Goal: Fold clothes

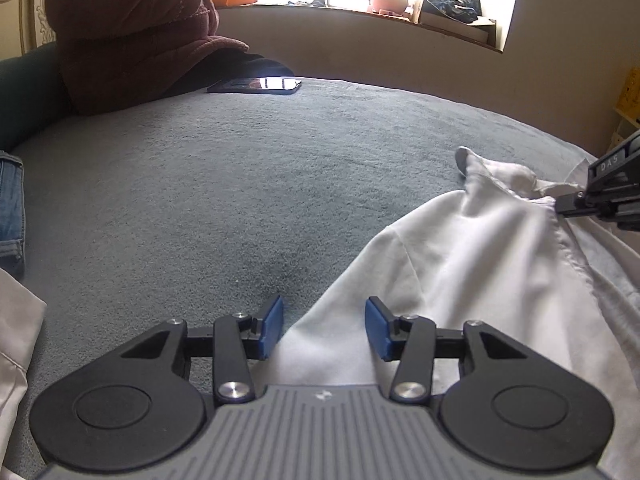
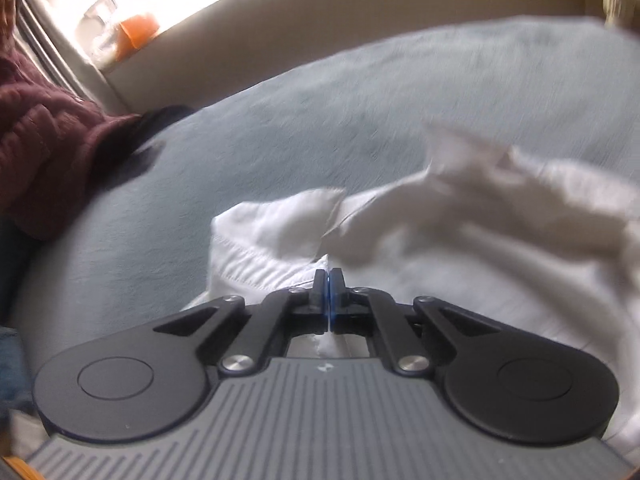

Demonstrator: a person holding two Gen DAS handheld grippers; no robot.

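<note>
A smooth white cotton-like shirt (image 1: 472, 264) is spread on a matt, napped grey blanket (image 1: 224, 200). Matt black plastic arms, blue pads (image 1: 272, 326) and shiny metal rivets (image 1: 236, 391) are seen on the grippers.

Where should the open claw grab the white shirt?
Grab the shirt's near edge, the bit lying between the left claw's open blue pads. Come straight forward and low. The right claw already pinches the cloth farther along, so this spreads it.
</note>
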